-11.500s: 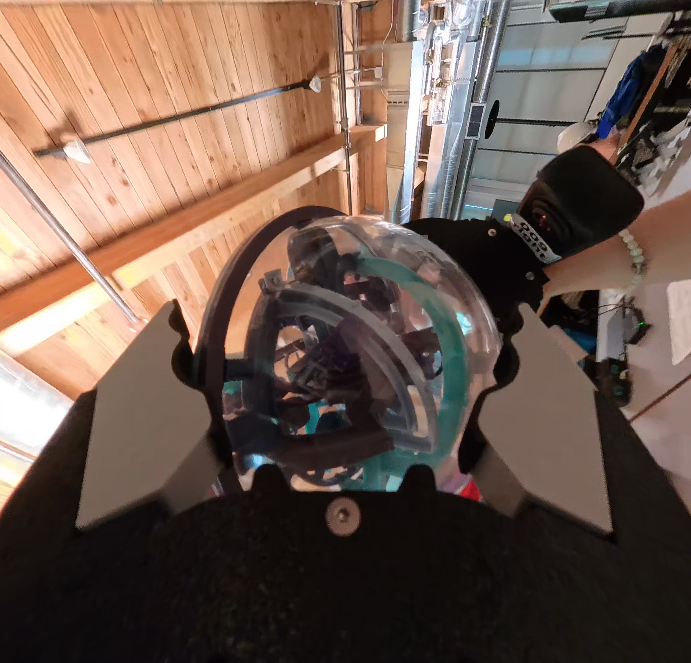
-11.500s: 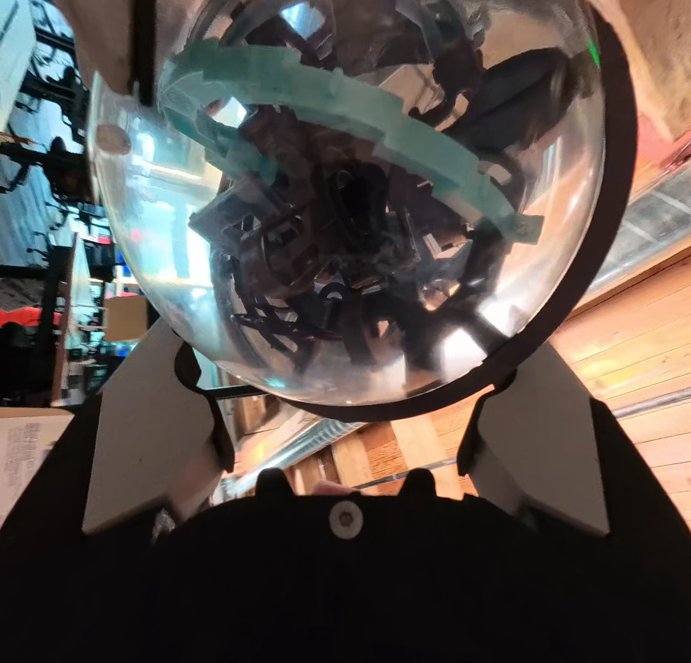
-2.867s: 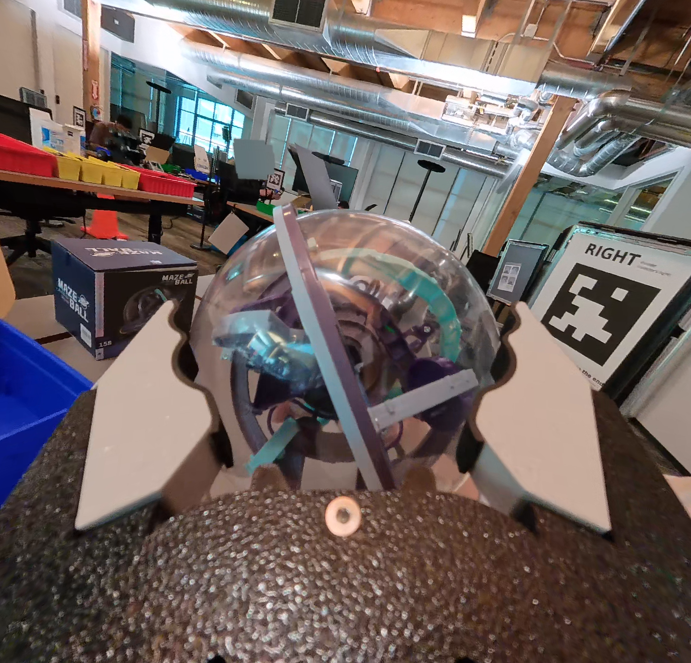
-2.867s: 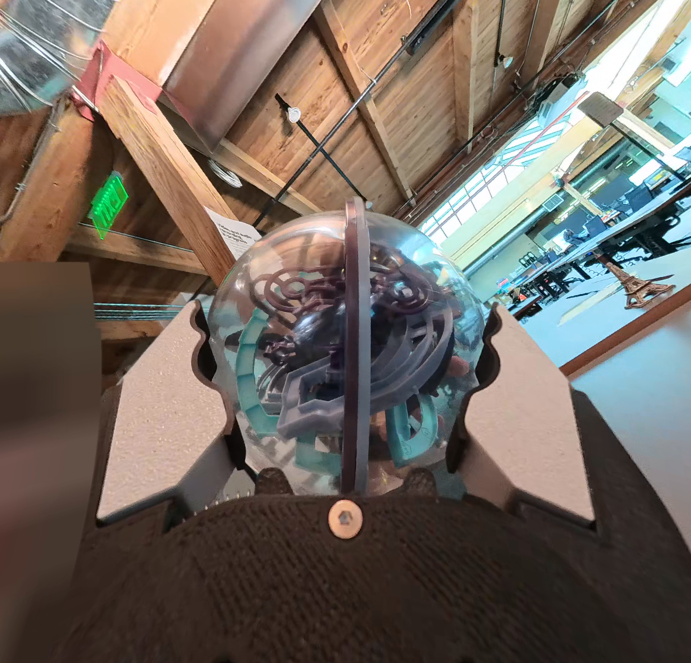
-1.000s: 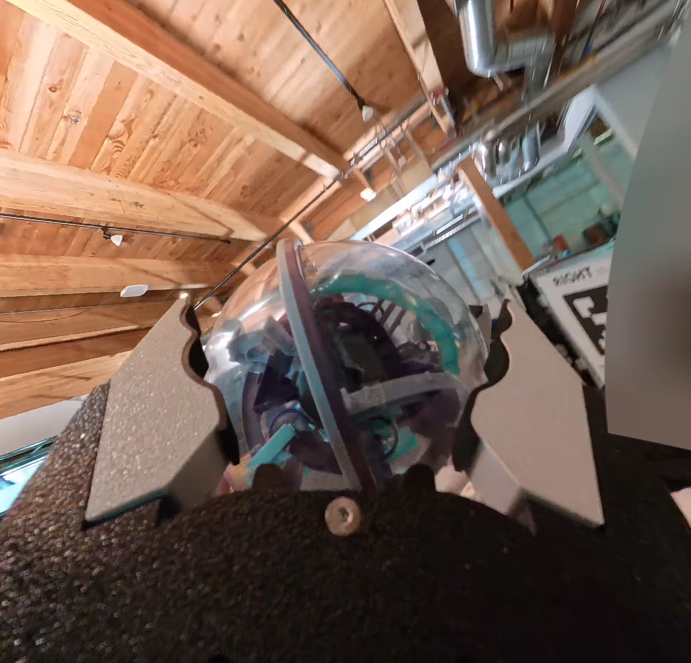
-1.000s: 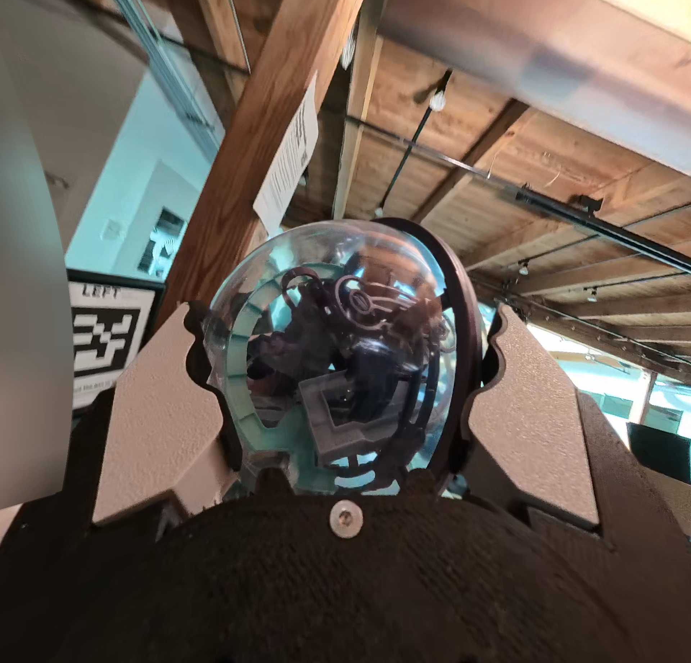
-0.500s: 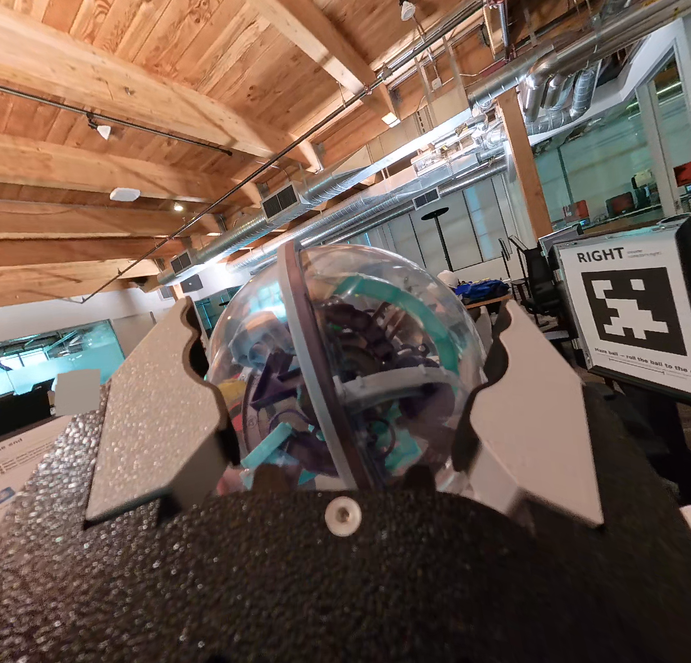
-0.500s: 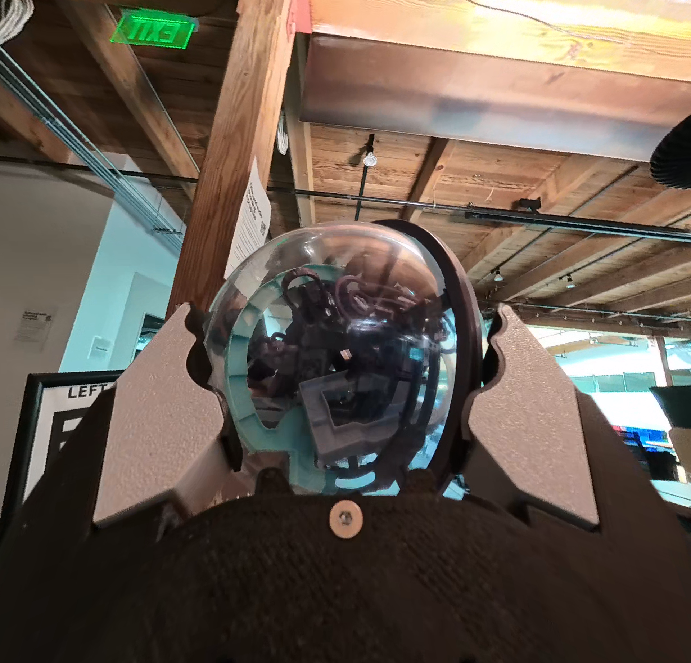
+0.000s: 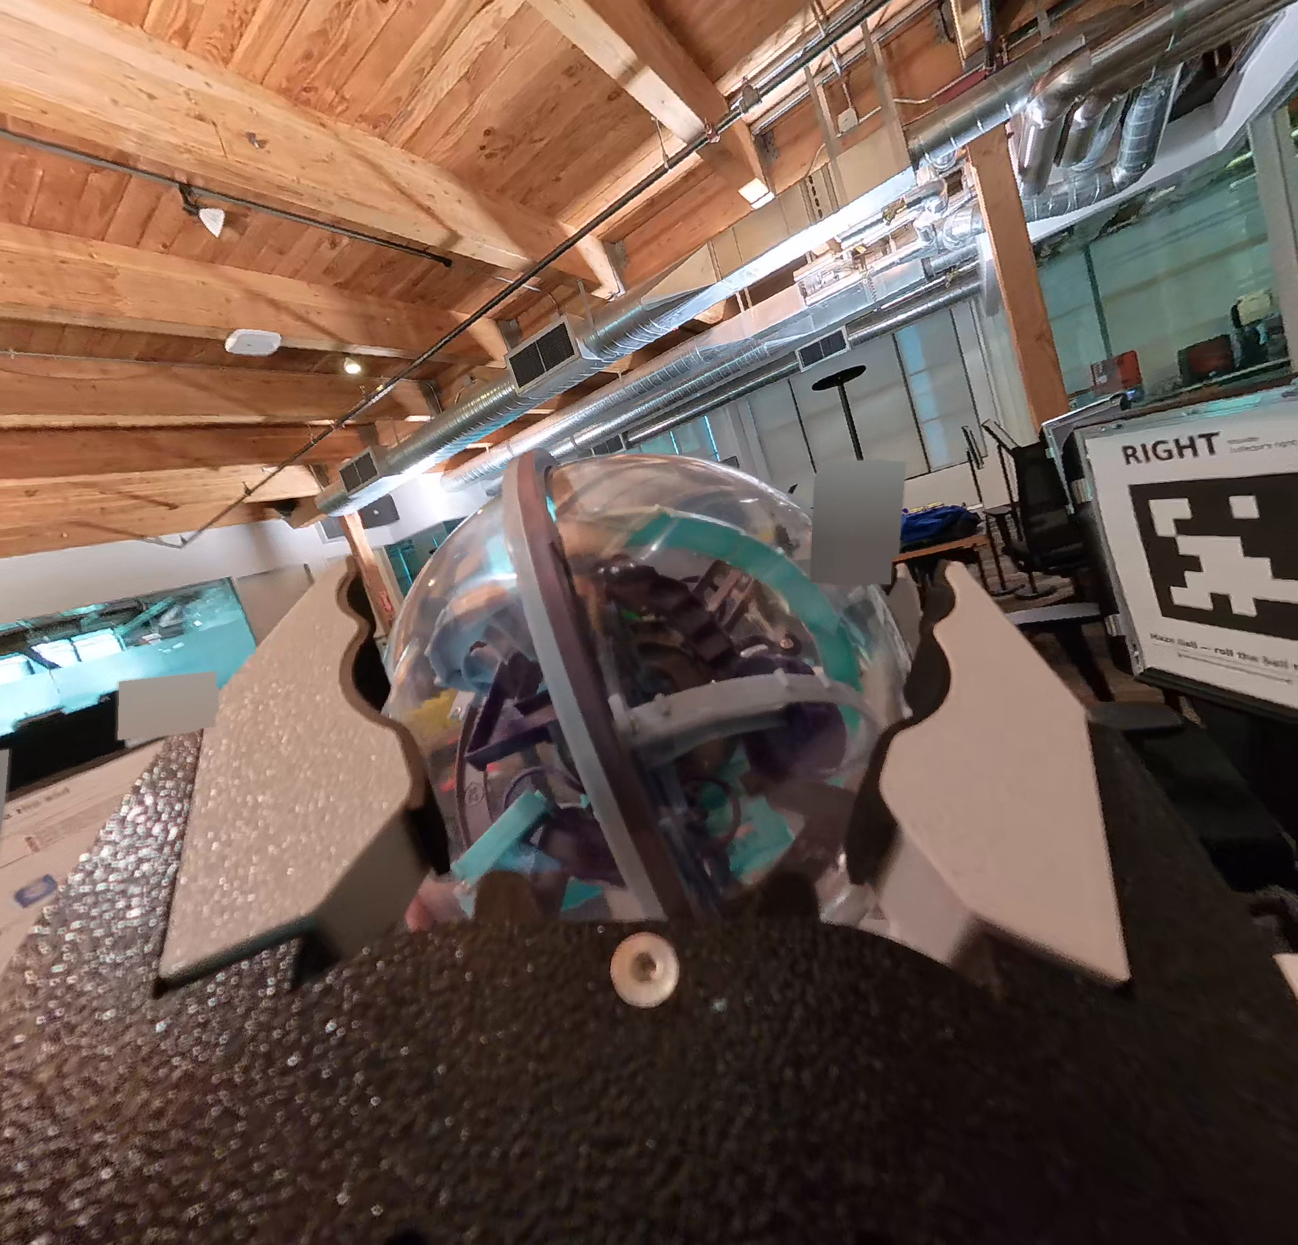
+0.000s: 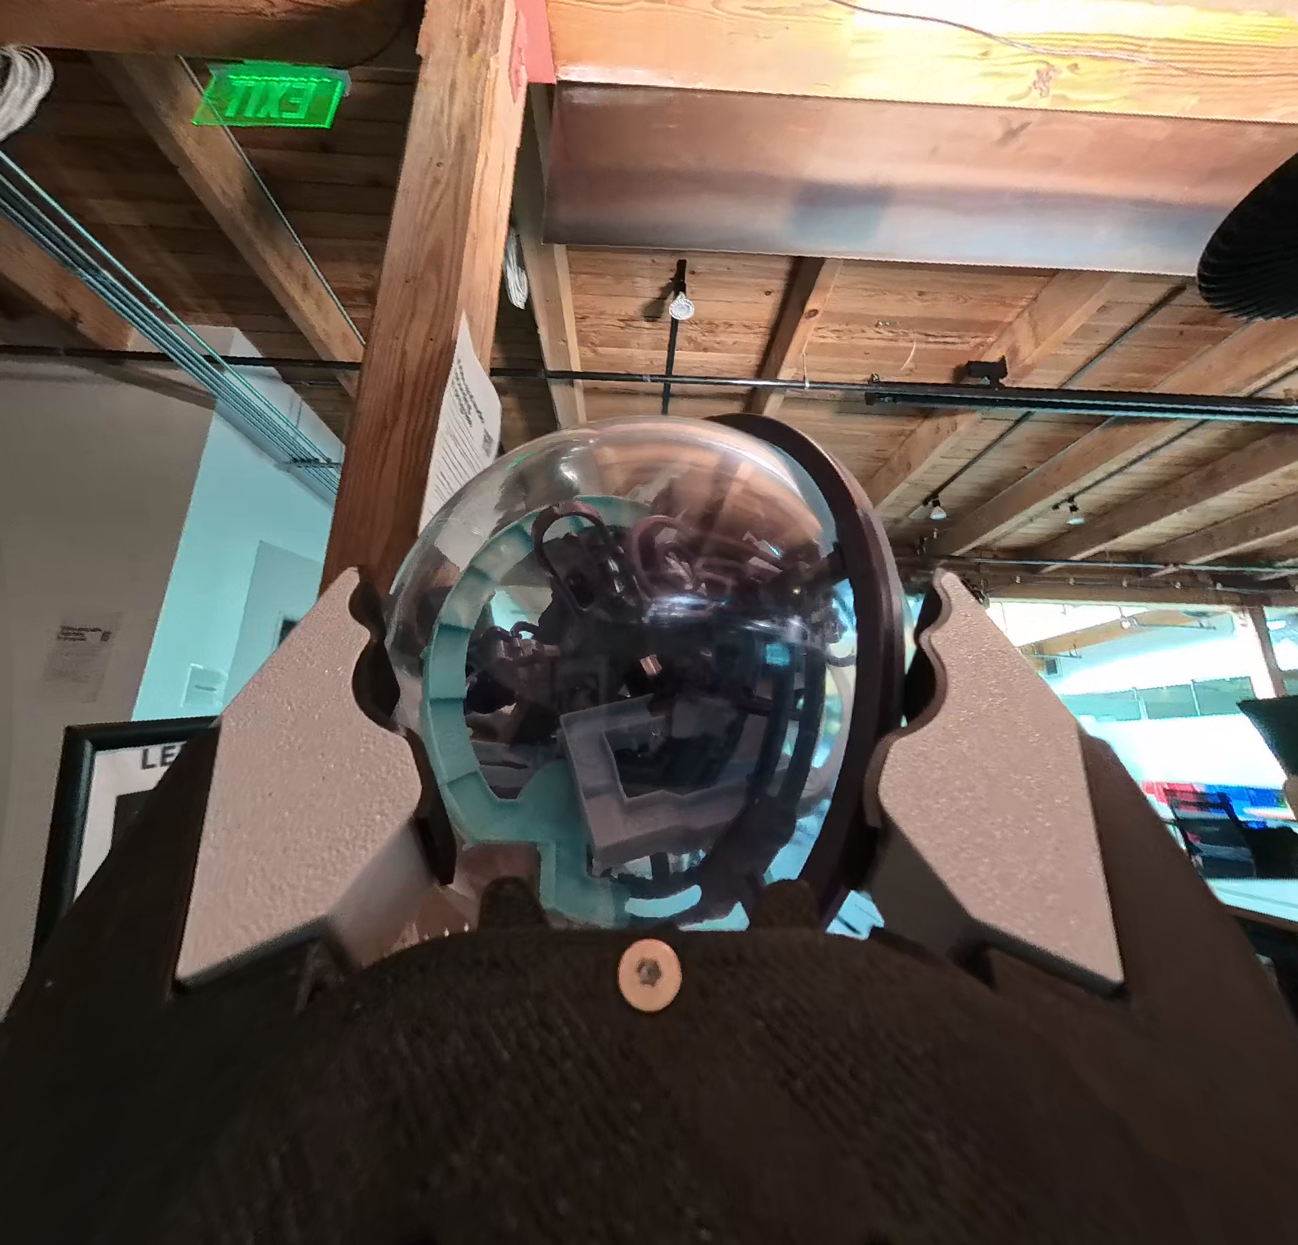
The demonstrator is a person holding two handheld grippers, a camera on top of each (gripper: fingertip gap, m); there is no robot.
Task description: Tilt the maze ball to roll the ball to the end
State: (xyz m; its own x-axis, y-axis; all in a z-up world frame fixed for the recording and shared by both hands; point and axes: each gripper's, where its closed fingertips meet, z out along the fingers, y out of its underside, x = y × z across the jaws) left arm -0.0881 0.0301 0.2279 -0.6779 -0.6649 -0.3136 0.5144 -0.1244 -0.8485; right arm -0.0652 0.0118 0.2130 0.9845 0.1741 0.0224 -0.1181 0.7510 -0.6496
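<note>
Left wrist view: the left gripper (image 9: 646, 691) is clamped on the maze ball (image 9: 632, 677), its grey fingers (image 9: 295, 754) pressed to the clear shell at 9 and 3 o'clock. The ball's dark equator ring (image 9: 562, 649) runs from 12 toward 5 o'clock, tilted. Teal and purple tracks fill the inside; the small ball within cannot be made out. Beyond, at 3 o'clock, stands a marker board (image 9: 1208, 558); silver ducts (image 9: 632, 368) and timber ceiling lie well apart above.

Right wrist view: the right gripper (image 10: 646, 705) likewise grips the maze ball (image 10: 618, 677), ring at 2 o'clock. A wooden post (image 10: 435, 284) rises behind at 11 o'clock; a green sign (image 10: 270, 97) hangs farther off.
</note>
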